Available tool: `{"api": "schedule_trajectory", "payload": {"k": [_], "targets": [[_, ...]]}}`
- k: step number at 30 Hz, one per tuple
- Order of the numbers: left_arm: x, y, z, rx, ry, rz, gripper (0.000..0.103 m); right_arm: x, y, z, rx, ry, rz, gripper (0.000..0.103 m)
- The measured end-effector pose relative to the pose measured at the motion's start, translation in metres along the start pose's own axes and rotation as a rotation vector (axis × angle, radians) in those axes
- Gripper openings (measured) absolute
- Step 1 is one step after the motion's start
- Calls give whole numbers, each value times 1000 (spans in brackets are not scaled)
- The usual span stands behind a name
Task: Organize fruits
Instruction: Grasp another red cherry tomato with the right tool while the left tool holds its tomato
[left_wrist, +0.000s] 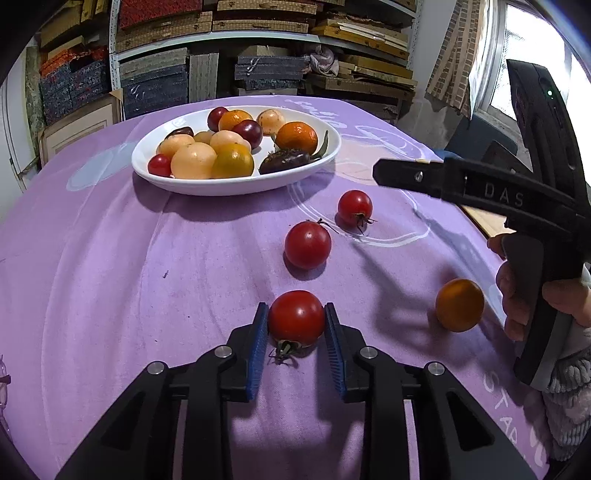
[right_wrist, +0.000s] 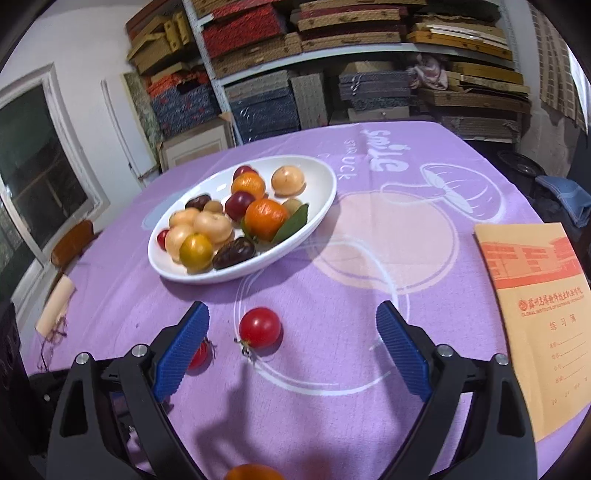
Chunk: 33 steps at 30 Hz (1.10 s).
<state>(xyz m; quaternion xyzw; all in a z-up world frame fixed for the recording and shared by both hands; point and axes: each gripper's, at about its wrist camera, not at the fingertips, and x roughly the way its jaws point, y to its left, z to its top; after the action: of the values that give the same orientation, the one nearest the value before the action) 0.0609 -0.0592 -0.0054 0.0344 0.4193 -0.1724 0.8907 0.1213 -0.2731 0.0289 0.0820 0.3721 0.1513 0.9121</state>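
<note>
My left gripper (left_wrist: 296, 325) is shut on a red tomato (left_wrist: 296, 318) that rests on the purple cloth, a blue pad against each side. Two more tomatoes (left_wrist: 307, 244) (left_wrist: 354, 207) and an orange (left_wrist: 459, 305) lie on the cloth beyond it. A white oval plate (left_wrist: 236, 184) heaped with several fruits stands at the back. My right gripper (right_wrist: 291, 343) is open wide and empty, held above the cloth, with one tomato (right_wrist: 259, 328) between its pads and another (right_wrist: 198, 355) half hidden behind the left pad. The plate also shows in the right wrist view (right_wrist: 173, 269).
An orange exercise book (right_wrist: 543, 306) lies at the cloth's right edge. A rolled cloth with tassels (right_wrist: 55, 306) lies at the left edge, next to a wooden chair (right_wrist: 72, 242). Shelves of stacked boxes (right_wrist: 332, 74) stand behind the table. The right gripper's body (left_wrist: 517, 199) hangs at right.
</note>
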Motion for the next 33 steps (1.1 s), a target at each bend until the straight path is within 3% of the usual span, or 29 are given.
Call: {"api": "schedule_trajectory", "payload": {"k": [2,6,16,18,20,24,29,33], "targets": [[-2,2,1,-6,-12,18,30,6,6,-3,-42,26,-22,89],[-3,6,3,-19,-19,36,30,15,8,-6,-71,55,-41,73],[-4,6,2,-14,-23,42,30,31,24,0,-154,80,-43,64],[-5,6,2,-16,-23,44,30,37,26,2,-161,115,-18,50],[-4,6,2,-16,-21,45,30,42,27,3,-159,146,1,44],[-4,6,2,-17,-21,45,30,53,26,3,-153,205,23,43],[-4,6,2,-18,-17,44,30,53,32,-2,-178,194,12,30],[-4,8,3,-23,-17,43,30,52,31,-3,-172,185,12,30]]}}
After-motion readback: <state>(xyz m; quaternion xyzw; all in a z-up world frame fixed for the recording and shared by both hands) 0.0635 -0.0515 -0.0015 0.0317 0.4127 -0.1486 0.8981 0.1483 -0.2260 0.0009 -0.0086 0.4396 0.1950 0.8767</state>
